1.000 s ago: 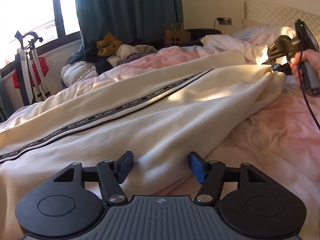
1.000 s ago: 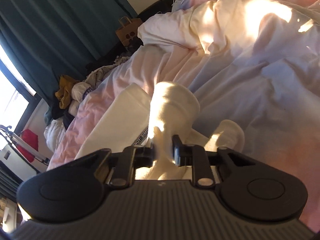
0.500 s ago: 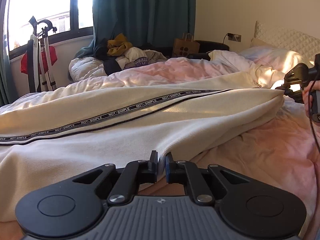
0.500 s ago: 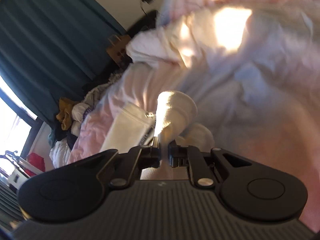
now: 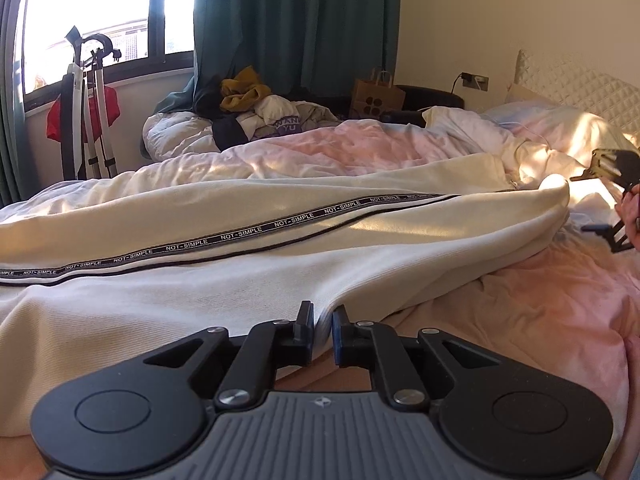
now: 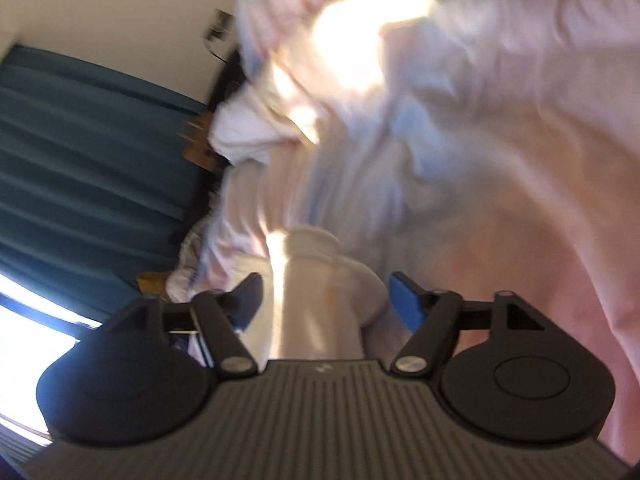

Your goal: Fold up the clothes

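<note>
1. Cream knit fabric makes up the one garment in play, a pair of cream trousers (image 5: 224, 280) laid across the bed (image 5: 540, 320), on a pink-tinted duvet (image 5: 520, 312).
2. In the left wrist view its long axis runs from the left edge to the right, rising slightly toward the headboard (image 5: 576, 84) end, where the fabric ends in a rounded fold.
3. One black tape stripe (image 5: 240, 236) printed NOT-SIMPLE follows that same axis along the upper leg.
4. The left claw (image 5: 319, 330) is pinched together on the near hem of the trousers, cloth caught between its two fingers.
5. The right claw (image 6: 326, 300) stands wide apart, its two blue pads clear of the cloth; a cream bunch of the trousers (image 6: 316, 280) sits between them, touching neither as far as the blurred picture shows.
6. In the left wrist view that right claw shows only partly at the right edge (image 5: 616, 168), just beyond the far end of the trousers, with part of a hand (image 5: 630, 216) on it.
7. Past the bed lies one heap of other clothes (image 5: 256, 116), with a mustard piece on top.
8. One brown paper bag (image 5: 376, 96) stands by the teal curtain (image 5: 296, 20).
9. One window (image 5: 92, 12) is bright at the left, with a folded white frame (image 5: 86, 112) leaning under it.
</note>
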Available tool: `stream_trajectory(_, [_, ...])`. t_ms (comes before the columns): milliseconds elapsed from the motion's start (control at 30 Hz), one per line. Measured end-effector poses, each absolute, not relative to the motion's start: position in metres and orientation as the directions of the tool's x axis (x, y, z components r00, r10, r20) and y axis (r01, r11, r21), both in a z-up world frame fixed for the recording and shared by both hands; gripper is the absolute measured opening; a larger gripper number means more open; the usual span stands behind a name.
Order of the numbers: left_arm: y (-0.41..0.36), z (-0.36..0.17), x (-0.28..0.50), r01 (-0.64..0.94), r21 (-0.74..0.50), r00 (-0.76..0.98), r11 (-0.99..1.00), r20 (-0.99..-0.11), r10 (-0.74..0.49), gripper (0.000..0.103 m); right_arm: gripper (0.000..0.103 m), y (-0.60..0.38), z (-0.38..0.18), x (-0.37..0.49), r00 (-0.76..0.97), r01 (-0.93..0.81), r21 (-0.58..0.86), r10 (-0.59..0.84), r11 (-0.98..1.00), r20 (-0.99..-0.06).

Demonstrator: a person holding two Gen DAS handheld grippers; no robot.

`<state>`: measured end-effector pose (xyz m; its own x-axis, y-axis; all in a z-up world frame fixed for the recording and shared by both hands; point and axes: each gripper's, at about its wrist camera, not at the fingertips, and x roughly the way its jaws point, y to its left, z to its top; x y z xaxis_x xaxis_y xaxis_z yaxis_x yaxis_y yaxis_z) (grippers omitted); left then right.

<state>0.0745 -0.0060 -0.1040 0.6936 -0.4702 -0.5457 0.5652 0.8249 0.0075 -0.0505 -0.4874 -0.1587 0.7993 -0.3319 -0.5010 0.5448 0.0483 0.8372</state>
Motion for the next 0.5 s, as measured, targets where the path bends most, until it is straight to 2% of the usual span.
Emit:
stream_trajectory(67, [-0.006,-0.104,0.076,0.563,0.002,0.692,0.826,-0.548,-0.47,0.01,0.075,-0.489,-0.171,-0.039,0.818,0.537,0.843,-0.256,0.02,-0.515])
stream_trajectory(267, [-0.005,-0.105,0.08,0.557,-0.028,0.68,0.83,-0.557,-0.476,0.01,0.075,-0.493,-0.194,0.011,0.826,0.558,0.824,-0.166,0.102,-0.539])
stream_trajectory(500, [-0.006,-0.107,0.082,0.557,-0.035,0.673,0.83,-0.566,-0.475,0.01,0.075,-0.492,-0.206,0.042,0.854,0.515,0.824,-0.221,0.236,-0.471])
